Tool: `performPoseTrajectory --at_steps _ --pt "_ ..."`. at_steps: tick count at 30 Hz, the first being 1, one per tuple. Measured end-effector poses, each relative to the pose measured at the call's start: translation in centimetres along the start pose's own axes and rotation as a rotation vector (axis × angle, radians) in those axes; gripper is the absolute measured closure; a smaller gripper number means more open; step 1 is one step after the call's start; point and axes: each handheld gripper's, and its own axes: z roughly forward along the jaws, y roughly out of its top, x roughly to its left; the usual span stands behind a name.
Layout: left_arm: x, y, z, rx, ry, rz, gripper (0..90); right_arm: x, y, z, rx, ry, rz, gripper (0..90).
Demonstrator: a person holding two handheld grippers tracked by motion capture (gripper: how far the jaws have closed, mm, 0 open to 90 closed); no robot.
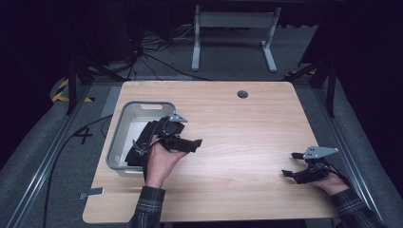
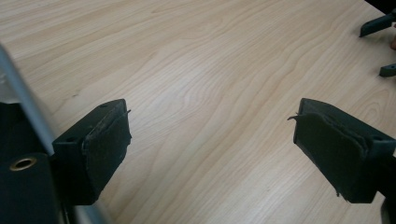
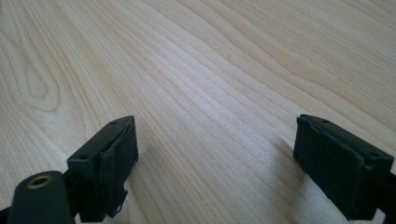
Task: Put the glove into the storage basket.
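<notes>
Plainly the step in hand looked like a gap between handlings: both grippers were empty and nothing lay on the bare wood. The room was dark, with grey carpet, cables and a white stand's legs beyond the table (image 1: pixel 228 114). That table was pale wood with a round hole near its far edge. A grey bin (image 1: pixel 124 124) sat at its left side, and something black lay inside it, too dim to name. The left gripper (image 1: pixel 195 144) hovered at the bin's right rim, jaws spread wide with nothing between them, its pads (image 2: pixel 109 144) frayed at the edges. The right gripper (image 1: pixel 291 165) lay well apart from the bin, near the table's right edge, jaws also spread and empty. Judging by this, the next move called for reaching into the bin and pinching the black thing.
</notes>
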Motion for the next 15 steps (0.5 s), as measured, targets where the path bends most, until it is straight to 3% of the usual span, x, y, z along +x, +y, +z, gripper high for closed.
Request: performPoseTrajectory --at_steps 7,15 --pt "-2.5 0.0 1.4 0.005 -0.027 0.044 11.7 0.0 0.0 0.0 0.0 0.001 0.0 14.2" --pt "-5.7 -0.8 4.1 0.029 -0.059 0.103 11.6 0.0 0.0 0.0 -0.001 0.001 -0.001 14.2"
